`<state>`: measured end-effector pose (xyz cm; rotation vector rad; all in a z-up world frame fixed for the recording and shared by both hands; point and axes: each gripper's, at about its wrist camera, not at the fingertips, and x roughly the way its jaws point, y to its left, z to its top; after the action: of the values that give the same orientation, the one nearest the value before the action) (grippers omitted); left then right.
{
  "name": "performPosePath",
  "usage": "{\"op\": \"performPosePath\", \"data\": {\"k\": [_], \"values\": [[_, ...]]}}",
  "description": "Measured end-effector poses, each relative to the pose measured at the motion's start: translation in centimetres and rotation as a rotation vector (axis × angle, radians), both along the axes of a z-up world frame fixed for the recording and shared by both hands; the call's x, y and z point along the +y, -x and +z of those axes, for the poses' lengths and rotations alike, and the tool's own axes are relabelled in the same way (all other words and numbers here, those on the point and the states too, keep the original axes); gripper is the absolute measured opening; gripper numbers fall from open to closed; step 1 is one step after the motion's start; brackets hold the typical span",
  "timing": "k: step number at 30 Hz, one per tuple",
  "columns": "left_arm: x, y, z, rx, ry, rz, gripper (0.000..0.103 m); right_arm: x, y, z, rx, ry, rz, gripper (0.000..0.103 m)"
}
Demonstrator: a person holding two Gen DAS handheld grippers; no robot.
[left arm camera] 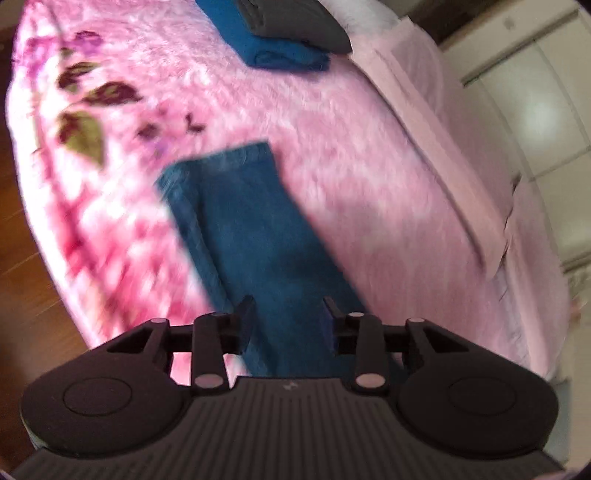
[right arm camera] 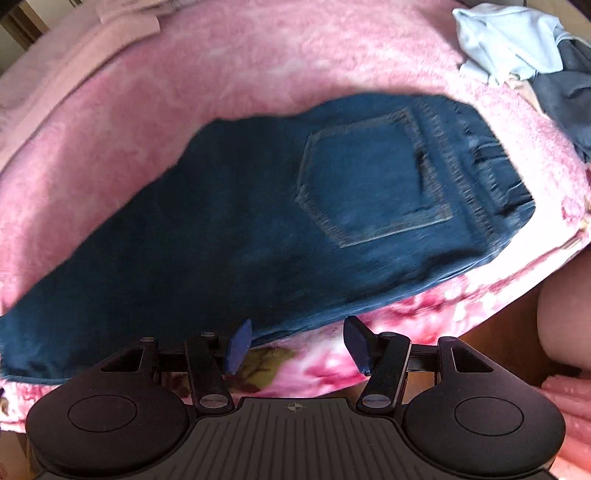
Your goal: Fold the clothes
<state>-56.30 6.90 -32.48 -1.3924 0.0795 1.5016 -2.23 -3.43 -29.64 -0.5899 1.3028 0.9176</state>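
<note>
Jeans (right arm camera: 258,221) lie flat on the pink blanket (right arm camera: 258,55), folded lengthwise, one leg on the other. Back pocket (right arm camera: 369,184) faces up, waistband (right arm camera: 498,173) toward the right of the right wrist view, legs running off to the lower left. In the left wrist view the leg end (left arm camera: 240,206) stretches away from the camera, hem at the far end.

Right gripper (right arm camera: 298,345): jaws wide apart, nothing between them. It sits at the near edge of the jeans; left blue pad (right arm camera: 238,347) overlaps the denim edge in view, but I cannot tell if it touches. Right pad is over the floral part of the blanket.

Left gripper (left arm camera: 290,317): jaws also spread, nothing pinched. It's above the jeans leg, denim showing in the gap; contact unclear, frame is blurred.

Further out: a folded stack at the far end of the bed, grey piece (left arm camera: 295,22) on top of a blue piece (left arm camera: 280,48). Pale pink sheet (left arm camera: 436,122) runs along the bed's side beside the blanket. In the right wrist view, a loose heap of clothes (right arm camera: 517,48), light blue and grey, sits at the top right, well apart from the jeans. Wood floor (left arm camera: 22,258) beside the bed.
</note>
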Motion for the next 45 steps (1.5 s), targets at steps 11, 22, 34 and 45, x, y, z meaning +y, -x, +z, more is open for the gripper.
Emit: {"op": "performPosePath", "data": {"k": [11,22,34,45], "values": [[-0.8,6.1,-6.3,0.033,-0.004,0.048,0.005,-0.5,-1.9,-4.5,-0.047,0.017,-0.079,0.059],[-3.4,5.2,-8.8,-0.112,-0.136,0.175,0.042,-2.4,-6.3,-5.4,-0.103,-0.300,-0.085,0.059],[-2.8,5.3,-9.7,-0.068,-0.265,0.075,0.036,-11.9,-5.4,-6.8,-0.153,-0.603,-0.199,0.059],[-2.0,-3.6,-3.1,0.540,-0.374,-0.230,0.003,-15.2,-5.6,-5.6,-0.132,-0.580,-0.261,0.059]]}}
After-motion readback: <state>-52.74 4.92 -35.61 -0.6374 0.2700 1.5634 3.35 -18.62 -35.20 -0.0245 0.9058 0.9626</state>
